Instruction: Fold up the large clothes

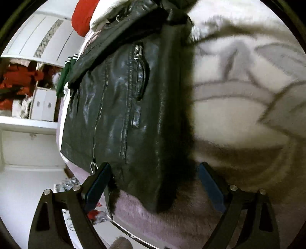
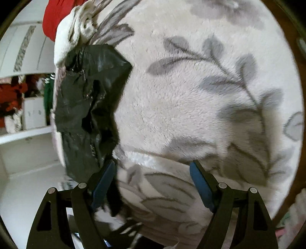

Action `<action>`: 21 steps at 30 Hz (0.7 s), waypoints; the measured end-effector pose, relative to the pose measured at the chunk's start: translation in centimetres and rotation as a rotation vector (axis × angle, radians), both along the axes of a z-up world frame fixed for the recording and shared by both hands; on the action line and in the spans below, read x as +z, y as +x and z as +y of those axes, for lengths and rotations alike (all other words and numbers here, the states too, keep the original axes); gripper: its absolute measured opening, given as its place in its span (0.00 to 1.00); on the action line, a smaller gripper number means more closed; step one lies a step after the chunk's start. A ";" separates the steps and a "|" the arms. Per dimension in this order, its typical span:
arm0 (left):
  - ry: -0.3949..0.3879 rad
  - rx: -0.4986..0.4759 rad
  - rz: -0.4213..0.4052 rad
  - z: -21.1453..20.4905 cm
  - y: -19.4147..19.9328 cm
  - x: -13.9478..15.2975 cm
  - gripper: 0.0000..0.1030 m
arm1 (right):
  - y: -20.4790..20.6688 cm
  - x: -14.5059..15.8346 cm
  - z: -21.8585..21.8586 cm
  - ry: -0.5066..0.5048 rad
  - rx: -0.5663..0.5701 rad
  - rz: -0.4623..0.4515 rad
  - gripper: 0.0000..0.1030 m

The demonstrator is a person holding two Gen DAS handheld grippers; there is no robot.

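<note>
the background to the left of both tools is a white wardrobe (image 1: pixel 44 36) with open shelves holding red clothing (image 1: pixel 17 82) and a green garment (image 1: pixel 64 80). the working surface is a bed covered by a white fleece blanket (image 2: pixel 191 99) printed with grey leaves.

i see the left tool (image 1: pixel 155 172) pointing steeply down, its jaws spread and released. a black leather jacket (image 1: pixel 118 99) lies directly ahead of it, folded, with zips and a ring pull showing. the jacket's lower edge falls between the blue pads (image 1: pixel 97 183), but i cannot tell that either pad presses on it. to the right of the left tool the blanket is blurred.

the right tool (image 2: pixel 153 172) is also spread wide and released, with only blanket between its pads. from this tool the jacket lies ahead and to the left, its near edge just beside the left pad (image 2: pixel 104 183). beyond the jacket sit a red item (image 2: pixel 55 17) and a bunched cream knit (image 2: pixel 80 26).
</note>
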State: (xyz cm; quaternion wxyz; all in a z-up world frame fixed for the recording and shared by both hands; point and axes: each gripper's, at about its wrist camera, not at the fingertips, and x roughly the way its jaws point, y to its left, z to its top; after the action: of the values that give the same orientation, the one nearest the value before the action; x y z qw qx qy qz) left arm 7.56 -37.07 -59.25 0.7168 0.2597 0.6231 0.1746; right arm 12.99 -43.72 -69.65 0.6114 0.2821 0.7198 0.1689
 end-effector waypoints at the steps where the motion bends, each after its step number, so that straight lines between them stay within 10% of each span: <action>1: 0.000 0.006 -0.013 0.4 0.2 0.1 0.93 | 0.2 -0.4 0.0 0.027 -0.012 0.008 0.80; 6: 0.078 0.042 -0.108 2.8 1.9 1.9 0.86 | 2.4 -2.8 0.9 0.226 -0.107 0.053 0.80; 11: -0.064 0.083 -0.145 5.0 2.3 3.4 0.15 | 6.0 -6.5 3.7 0.381 -0.220 0.108 0.80; 21: -0.072 0.137 -0.177 5.3 2.6 4.9 0.14 | 10.1 -8.1 14.7 0.422 -0.140 0.193 0.76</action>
State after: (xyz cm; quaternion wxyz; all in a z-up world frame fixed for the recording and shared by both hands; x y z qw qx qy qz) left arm 10.20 -31.75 -54.37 0.7643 0.1742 0.5795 0.2231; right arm 23.08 -29.02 -77.79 0.4775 0.4678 0.7022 0.2449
